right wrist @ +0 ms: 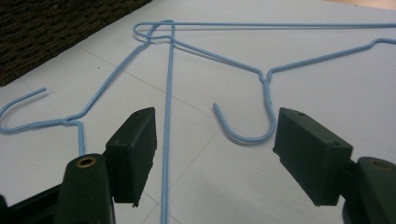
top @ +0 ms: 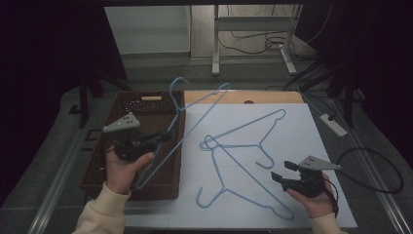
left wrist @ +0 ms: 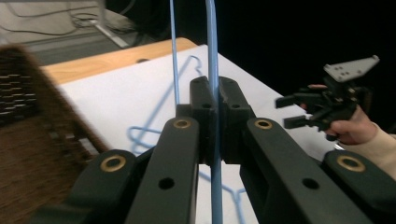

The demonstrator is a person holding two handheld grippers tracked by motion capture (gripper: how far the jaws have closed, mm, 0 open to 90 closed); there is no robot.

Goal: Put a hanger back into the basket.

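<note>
Hanger [top: 176, 127] wire sits clenched in your left hand-held gripper [top: 164, 135]; lower it flat into the wicker basket [top: 146, 103], keeping the right hand-held gripper [top: 283, 170] released and clear.

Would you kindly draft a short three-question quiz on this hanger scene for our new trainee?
1. True or false: the left tool is shut on a light-blue wire hanger.
2. How many light-blue wire hangers lie flat on the white sheet?
3. The right tool is: A) open, B) shut on a hanger.

Key: 1 true; 2 two; 3 A. The held hanger hangs over the dark brown woven basket.
</note>
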